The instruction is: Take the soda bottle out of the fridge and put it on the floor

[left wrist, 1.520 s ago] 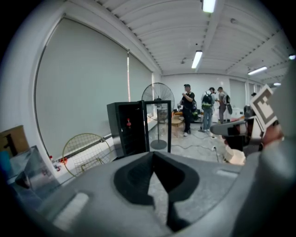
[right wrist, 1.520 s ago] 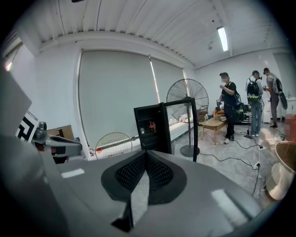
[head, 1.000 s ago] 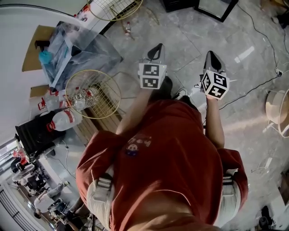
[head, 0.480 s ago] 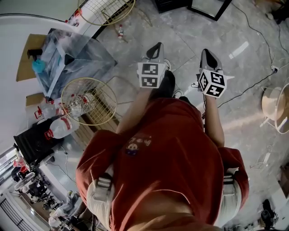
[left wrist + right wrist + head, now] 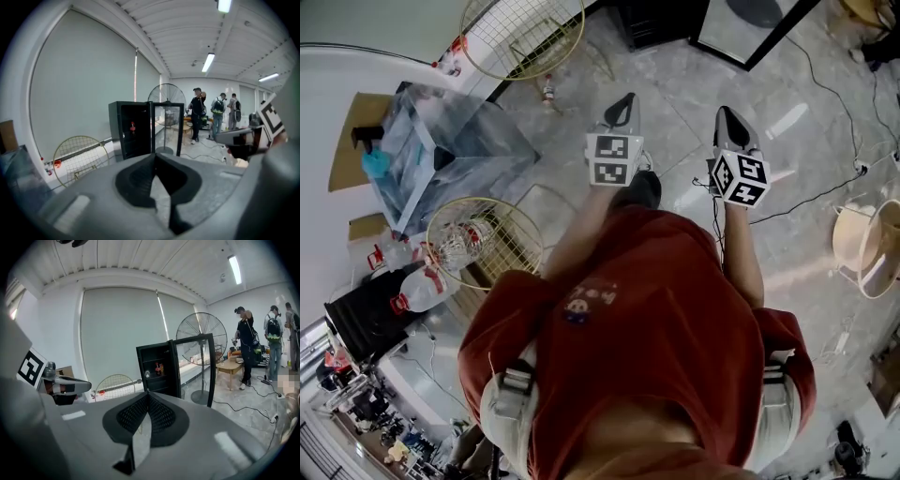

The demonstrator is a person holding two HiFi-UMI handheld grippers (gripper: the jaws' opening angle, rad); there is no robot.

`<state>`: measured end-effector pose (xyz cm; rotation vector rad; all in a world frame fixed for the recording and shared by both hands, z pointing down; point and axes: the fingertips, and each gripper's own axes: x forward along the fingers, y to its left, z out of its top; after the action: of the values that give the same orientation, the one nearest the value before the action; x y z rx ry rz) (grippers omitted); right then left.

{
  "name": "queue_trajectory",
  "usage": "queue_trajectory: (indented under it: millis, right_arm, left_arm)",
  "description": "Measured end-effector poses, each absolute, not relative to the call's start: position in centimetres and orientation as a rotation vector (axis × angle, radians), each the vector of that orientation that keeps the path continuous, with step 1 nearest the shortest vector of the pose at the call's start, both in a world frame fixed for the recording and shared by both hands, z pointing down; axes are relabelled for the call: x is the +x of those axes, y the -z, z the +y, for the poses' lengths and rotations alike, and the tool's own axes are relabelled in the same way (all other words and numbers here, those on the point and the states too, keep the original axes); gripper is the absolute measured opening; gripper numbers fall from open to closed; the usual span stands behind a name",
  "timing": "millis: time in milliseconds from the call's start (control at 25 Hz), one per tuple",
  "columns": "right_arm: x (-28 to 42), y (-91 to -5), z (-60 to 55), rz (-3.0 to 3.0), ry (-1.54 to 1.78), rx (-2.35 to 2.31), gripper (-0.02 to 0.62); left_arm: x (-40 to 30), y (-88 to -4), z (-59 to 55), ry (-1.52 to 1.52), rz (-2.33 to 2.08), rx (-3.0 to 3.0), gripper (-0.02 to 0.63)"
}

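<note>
Two grippers, left gripper (image 5: 154, 156) and right gripper (image 5: 148, 395), both with jaws together and empty, well apart from the black fridge (image 5: 116, 133), its glass door (image 5: 180, 129) open, soda bottle (image 5: 132, 127) upright inside: best to close in squarely, part one gripper's jaws early, and clamp the bottle's body.

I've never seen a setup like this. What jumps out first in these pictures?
A black fridge stands ahead with its glass door swung open and a soda bottle inside. From above, a person in a red shirt holds the left gripper and right gripper forward, both shut and empty.
</note>
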<state>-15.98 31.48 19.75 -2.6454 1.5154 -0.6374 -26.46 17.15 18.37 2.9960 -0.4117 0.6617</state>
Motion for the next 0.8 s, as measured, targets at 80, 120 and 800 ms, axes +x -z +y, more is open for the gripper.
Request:
queue_trajectory:
  millis: [80,120,800]
  right_arm:
    - [-14.5,-19.1,29.4,1.512,0.631,-2.661,0.000]
    - [-13.8,-18.9,28.5,1.509,0.629,-2.669,0.000]
    - [-4.3,-17.8,14.3,1.478,0.589,-2.699,0.000]
  left_arm:
    - [-24.9,-17.6,15.0,-0.645,-0.411,3.000,0.000]
    - [-24.2,-17.4,14.1,-0.638,-0.409,3.003,0.000]
    - [-13.7,-17.1,0.0,-0.594,-0.352,3.006,0.000]
